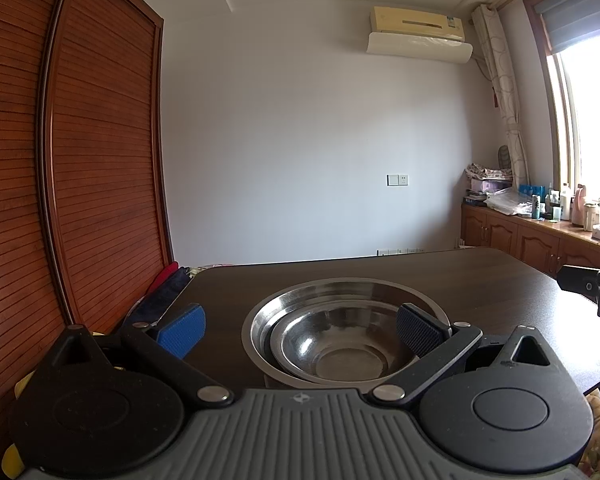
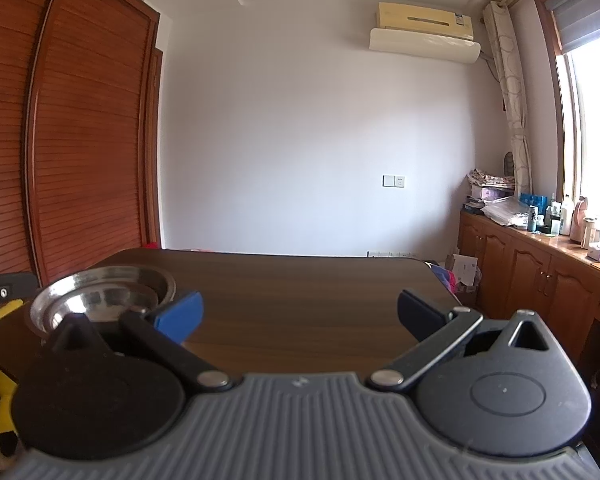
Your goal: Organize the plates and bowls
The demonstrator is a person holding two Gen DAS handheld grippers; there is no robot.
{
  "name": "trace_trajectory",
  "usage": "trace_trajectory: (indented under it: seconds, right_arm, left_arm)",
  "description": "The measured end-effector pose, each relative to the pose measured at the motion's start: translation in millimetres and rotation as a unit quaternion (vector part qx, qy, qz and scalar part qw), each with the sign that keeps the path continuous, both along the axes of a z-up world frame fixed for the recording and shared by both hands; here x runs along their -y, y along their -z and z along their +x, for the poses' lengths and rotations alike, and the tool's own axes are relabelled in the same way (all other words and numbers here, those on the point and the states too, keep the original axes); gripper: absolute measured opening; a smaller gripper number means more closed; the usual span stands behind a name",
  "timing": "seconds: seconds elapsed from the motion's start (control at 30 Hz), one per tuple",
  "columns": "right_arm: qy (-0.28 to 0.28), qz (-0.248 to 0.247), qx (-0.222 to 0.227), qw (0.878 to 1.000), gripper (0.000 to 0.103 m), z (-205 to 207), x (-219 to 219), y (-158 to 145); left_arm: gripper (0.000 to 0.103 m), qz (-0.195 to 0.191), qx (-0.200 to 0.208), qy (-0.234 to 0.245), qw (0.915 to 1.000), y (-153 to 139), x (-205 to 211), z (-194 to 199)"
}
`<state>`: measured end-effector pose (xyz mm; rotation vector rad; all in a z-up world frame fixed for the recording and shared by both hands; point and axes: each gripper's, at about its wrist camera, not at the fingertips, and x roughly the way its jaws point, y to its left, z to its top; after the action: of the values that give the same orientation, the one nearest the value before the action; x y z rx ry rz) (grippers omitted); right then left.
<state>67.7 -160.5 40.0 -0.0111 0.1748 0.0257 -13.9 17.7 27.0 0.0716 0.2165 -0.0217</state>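
Nested steel bowls stand on a dark wooden table [image 1: 500,280]: a large bowl [image 1: 340,292] with a smaller bowl [image 1: 340,344] inside it. My left gripper [image 1: 300,332] is open just in front of them. Its left pad [image 1: 182,330] is outside the stack's left rim, and its right pad [image 1: 418,332] overlaps the stack's right side. In the right wrist view the bowl stack [image 2: 100,300] sits at the left of the table [image 2: 300,280]. My right gripper [image 2: 300,316] is open over bare tabletop to the right of the stack, with nothing between its fingers.
A louvred wooden wardrobe [image 1: 80,160] stands left of the table. Low cabinets [image 2: 540,272] crowded with bottles run under the window on the right. A yellow plush toy [image 2: 0,380] lies below the table's near left corner. Red and dark cloth [image 1: 168,284] lies by the table's left edge.
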Motion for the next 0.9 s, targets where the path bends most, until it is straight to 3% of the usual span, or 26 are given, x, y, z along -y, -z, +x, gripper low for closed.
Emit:
trace_trajectory:
  seconds: [0.9]
  right_arm:
    - [0.003,-0.005,0.002,1.0,0.103,-1.8,1.5,-0.6]
  left_arm:
    - [0.103,0.004,-0.004,0.0,1.0,5.3,-0.6,3.1]
